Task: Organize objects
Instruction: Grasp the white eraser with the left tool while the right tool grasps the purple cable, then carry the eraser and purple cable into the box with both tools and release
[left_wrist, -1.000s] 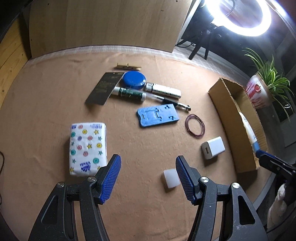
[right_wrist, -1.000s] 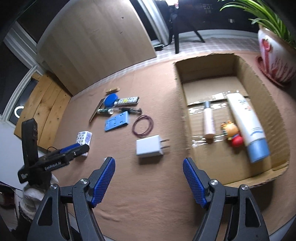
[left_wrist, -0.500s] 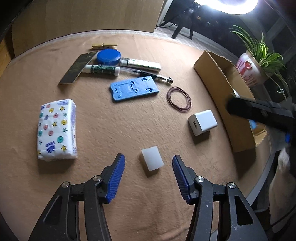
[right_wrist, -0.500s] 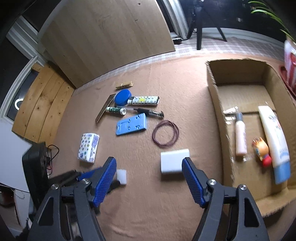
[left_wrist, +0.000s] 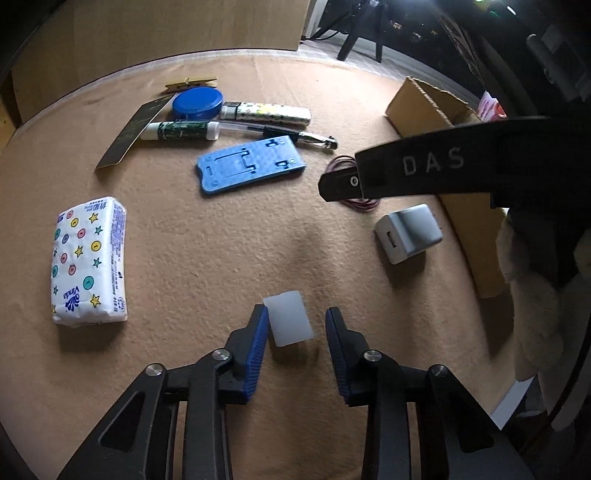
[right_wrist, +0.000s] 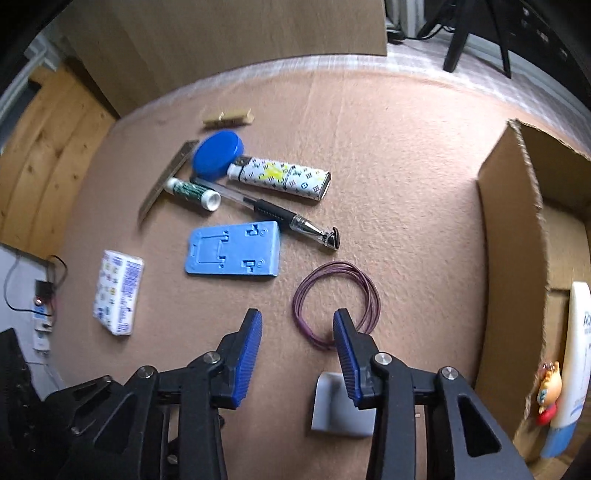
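Observation:
My left gripper (left_wrist: 297, 315) is open around a small white block (left_wrist: 288, 324) on the tan mat; the left pad touches or nearly touches it, the right pad stands apart. My right gripper (right_wrist: 297, 321) is open and empty, low over the mat, its right finger over the edge of a purple rubber-band loop (right_wrist: 334, 301). A white charger cube (left_wrist: 408, 232) lies under the right gripper's arm (right_wrist: 341, 402). The cardboard box (right_wrist: 517, 236) at the right holds a lotion tube (right_wrist: 576, 354) and a small toy (right_wrist: 548, 391).
Further back lie a blue plastic stand (left_wrist: 251, 164), a tissue pack (left_wrist: 90, 260), a pen (right_wrist: 273, 212), a patterned lighter (right_wrist: 280, 179), a blue lid (right_wrist: 218, 153), a green tube (right_wrist: 192, 192), a dark card (left_wrist: 135, 134) and a wooden clip (right_wrist: 229, 117).
My left gripper came down and forward so its jaws now bracket the white block, and they have narrowed. My right gripper swung left from the box to over the rubber band and charger.

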